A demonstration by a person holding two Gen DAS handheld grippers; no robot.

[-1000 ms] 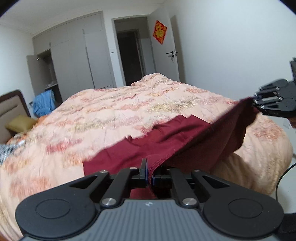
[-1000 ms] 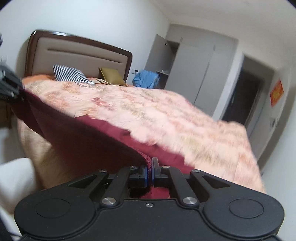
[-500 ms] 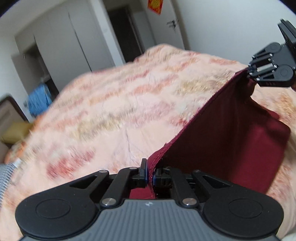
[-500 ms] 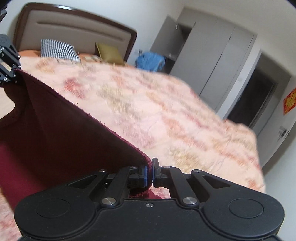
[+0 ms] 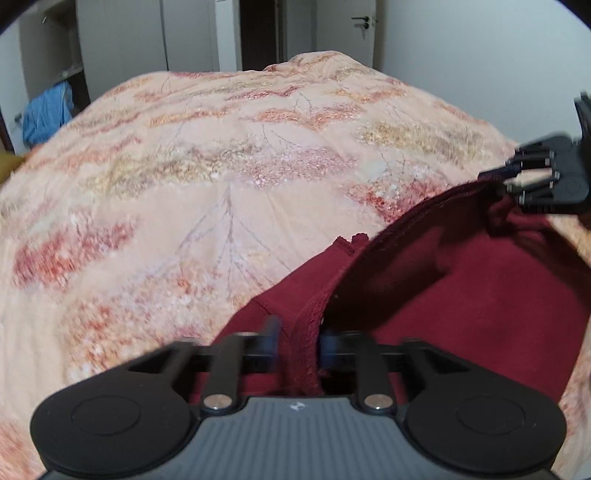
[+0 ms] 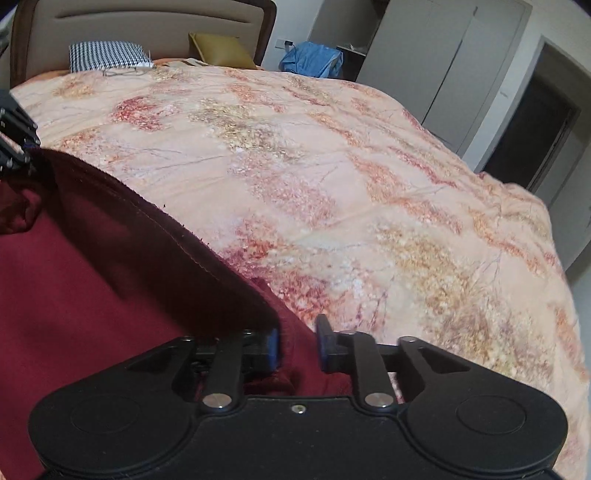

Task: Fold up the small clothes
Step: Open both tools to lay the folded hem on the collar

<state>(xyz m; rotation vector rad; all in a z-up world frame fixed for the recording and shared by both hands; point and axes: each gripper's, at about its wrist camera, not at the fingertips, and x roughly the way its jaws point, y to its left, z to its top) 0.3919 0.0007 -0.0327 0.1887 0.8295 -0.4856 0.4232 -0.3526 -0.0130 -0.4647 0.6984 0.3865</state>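
Observation:
A dark red garment (image 5: 461, 295) lies folded over on the peach floral quilt (image 5: 221, 203), its upper layer still sagging above the lower one. My left gripper (image 5: 297, 338) is low over the near corner and its jaws are opening. The lacy hem stands loose between the pads. In the right wrist view the same garment (image 6: 74, 295) fills the lower left. My right gripper (image 6: 298, 339) is also opening, with the cloth's corner between its parted fingers. Each gripper shows in the other's view: the right gripper (image 5: 517, 181) at the far corner of the hem, the left gripper (image 6: 14, 147) at the left edge.
The quilt (image 6: 332, 166) covers the whole bed. At the headboard lie a checked pillow (image 6: 107, 55) and an olive cushion (image 6: 218, 50). A blue cloth (image 6: 310, 59) hangs by the open wardrobe. A dark doorway (image 5: 260, 33) is beyond the bed's foot.
Both grippers swept forward and down over the bed, carrying the garment's edge across its lower layer. Their jaws, shut on the hem before, now stand apart.

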